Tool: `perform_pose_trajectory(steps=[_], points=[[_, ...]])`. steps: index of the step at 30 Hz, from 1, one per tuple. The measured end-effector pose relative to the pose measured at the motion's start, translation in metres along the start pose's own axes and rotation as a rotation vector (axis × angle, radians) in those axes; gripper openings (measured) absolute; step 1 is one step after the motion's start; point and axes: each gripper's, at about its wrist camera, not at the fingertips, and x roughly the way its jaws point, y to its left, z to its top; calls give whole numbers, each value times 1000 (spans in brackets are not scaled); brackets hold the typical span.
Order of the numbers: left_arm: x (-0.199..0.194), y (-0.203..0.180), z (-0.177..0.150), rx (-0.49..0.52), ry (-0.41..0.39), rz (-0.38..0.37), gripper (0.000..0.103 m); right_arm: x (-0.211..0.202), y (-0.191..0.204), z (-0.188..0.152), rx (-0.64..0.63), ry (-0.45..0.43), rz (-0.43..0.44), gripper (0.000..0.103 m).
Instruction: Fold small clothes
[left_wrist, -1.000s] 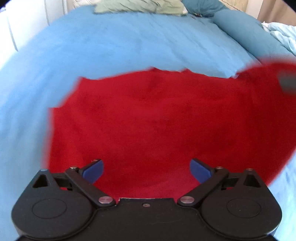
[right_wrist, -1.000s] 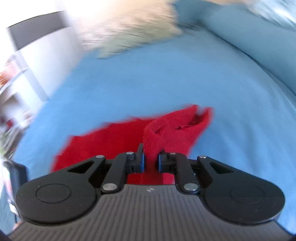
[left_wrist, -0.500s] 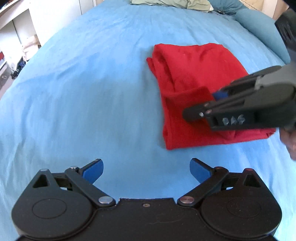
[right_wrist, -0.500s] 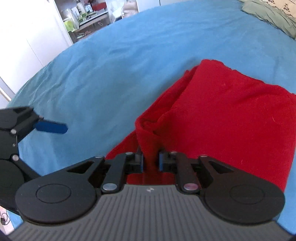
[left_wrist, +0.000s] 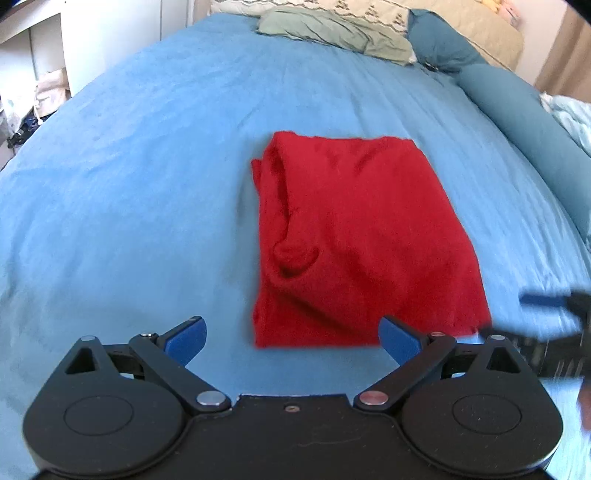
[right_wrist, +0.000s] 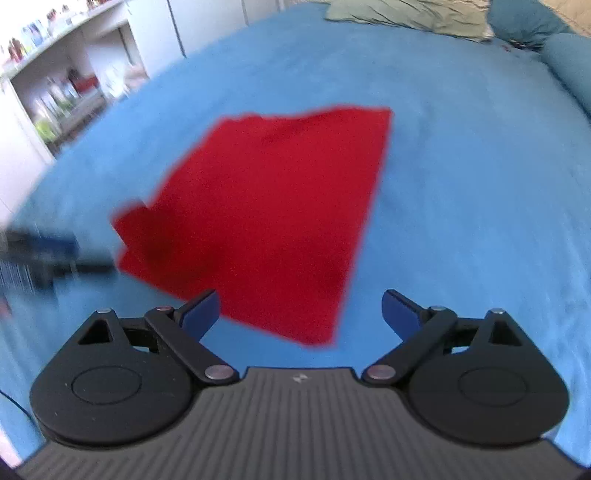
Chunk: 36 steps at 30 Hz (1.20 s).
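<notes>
- red cloth (left_wrist: 354, 236) lies folded flat mid-bed on the blue sheet (left_wrist: 129, 166); long axis runs near to far, bunched fold along its left edge
- left gripper (left_wrist: 291, 338) spread wide, empty; right gripper (right_wrist: 300, 314) wide too, holding nothing, just near the cloth's near edge

left hand-held gripper (left_wrist: 291, 341): jaws wide, empty | right hand-held gripper (right_wrist: 300, 312): jaws wide, empty

**Red garment folded, left gripper spread wide**

Left gripper (left_wrist: 291, 338) hangs with jaws apart above the blue bedspread (left_wrist: 129, 166). The red garment (left_wrist: 354, 240) lies folded mid-bed. The right gripper (left_wrist: 554, 321) blurs at the right edge. Green cloth (left_wrist: 332, 29) lies at the far edge.
</notes>
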Motion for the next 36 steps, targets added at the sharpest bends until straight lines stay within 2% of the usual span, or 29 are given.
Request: perform_pose_trajectory(steps=[3, 5, 9, 12, 15, 17, 20, 23, 30, 33, 35, 36], points=[[10, -3, 9, -18, -4, 18, 101, 13, 2, -16, 25, 2, -28, 102], [11, -3, 12, -22, -9, 28, 101, 21, 2, -17, 59, -1, -37, 98], [15, -3, 17, -19, -28, 48, 101, 24, 1, -22, 73, -6, -85, 78], [19, -1, 20, -33, -40, 71, 101, 16, -3, -22, 77, -84, -130, 69], [27, 5, 16, -46, -25, 107, 101, 10, -12, -26, 97, -111, -202, 69], [36, 9, 8, -27, -2, 149, 100, 16, -22, -33, 141, -67, -174, 69], [48, 16, -6, -26, 30, 171, 100, 18, -24, -41, 117, -62, -156, 69], [51, 20, -14, -20, 16, 166, 100, 18, -24, -41, 84, -57, -142, 69], [49, 22, -11, -12, 38, 164, 100, 12, -32, -46, 82, -35, -95, 69], [30, 21, -6, -13, 43, 160, 99, -6, -39, -44, 96, -24, -66, 76], [11, 19, 0, 10, 27, 157, 100, -23, -47, -39, 112, -23, -38, 88], [1, 17, 7, 29, 18, 150, 101, -32, -53, -34, 128, -29, -21, 102]])
